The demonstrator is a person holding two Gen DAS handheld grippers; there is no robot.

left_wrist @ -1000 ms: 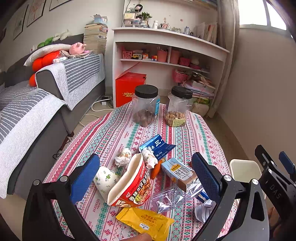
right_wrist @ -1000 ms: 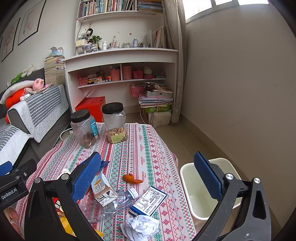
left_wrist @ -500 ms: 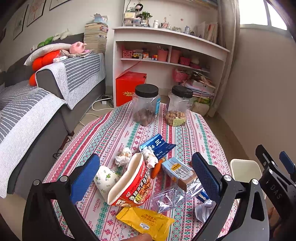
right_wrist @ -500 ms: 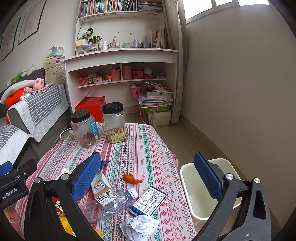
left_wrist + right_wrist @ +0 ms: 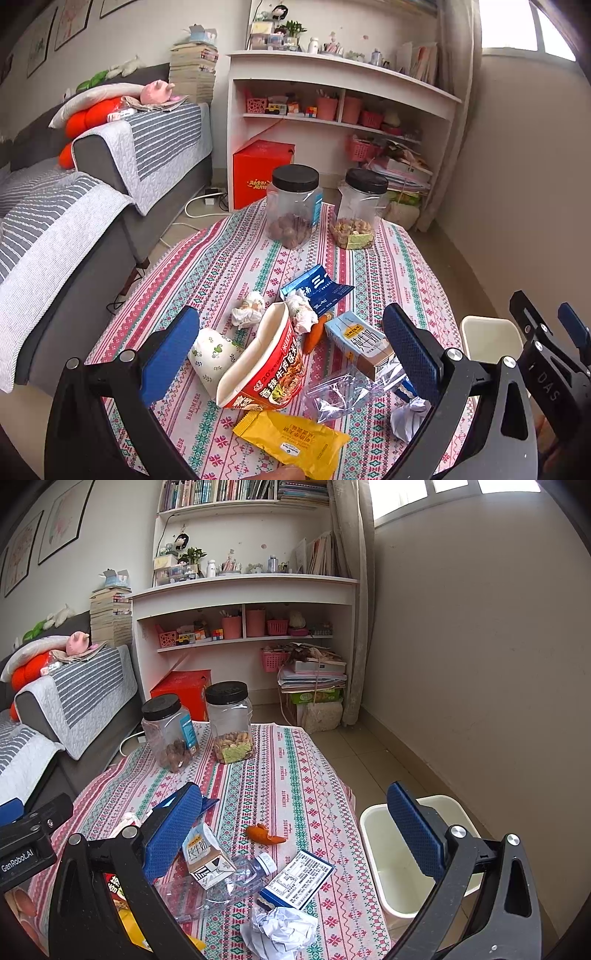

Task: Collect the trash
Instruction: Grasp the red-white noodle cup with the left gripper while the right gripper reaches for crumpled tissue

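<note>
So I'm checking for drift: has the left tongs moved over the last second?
No. The left tongs frame the noodle cup exactly as before.

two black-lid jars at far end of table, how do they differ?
The left jar holds dark round nuts and has a blue label on its side; the right jar holds paler mixed nuts over a green layer, no blue label visible. The left jar looks slightly wider. Both are clear plastic, upright, capped, mostly empty, standing apart on the tablecloth.
</note>
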